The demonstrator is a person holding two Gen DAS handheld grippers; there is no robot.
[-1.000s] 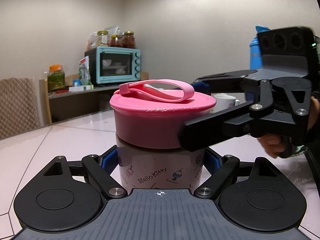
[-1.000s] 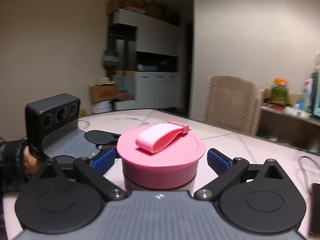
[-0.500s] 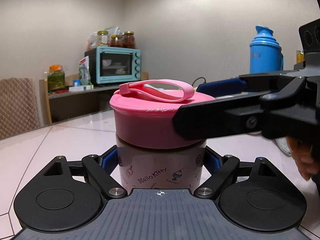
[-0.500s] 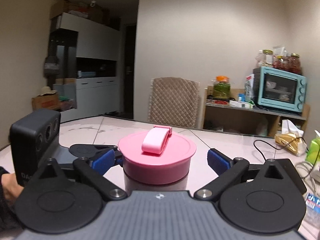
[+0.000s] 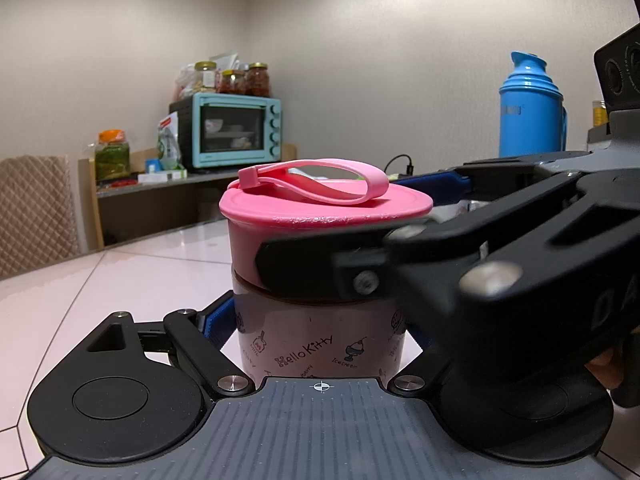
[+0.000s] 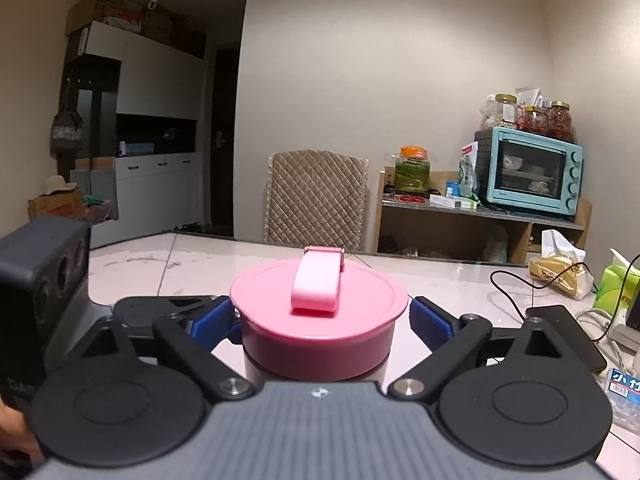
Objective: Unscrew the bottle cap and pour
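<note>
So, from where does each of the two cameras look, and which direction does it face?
Left wrist view: sits on the left hand-held gripper, low at the table, facing the bottle it clamps, toward the oven shelf; the right hand-held gripper reaches in from the right, fingers of a hand below.
Right wrist view: sits on the right hand-held gripper, slightly above the pink cap, its jaws closing around it, facing the chair.
Shared: bottle, cap, oven, chair.
</note>
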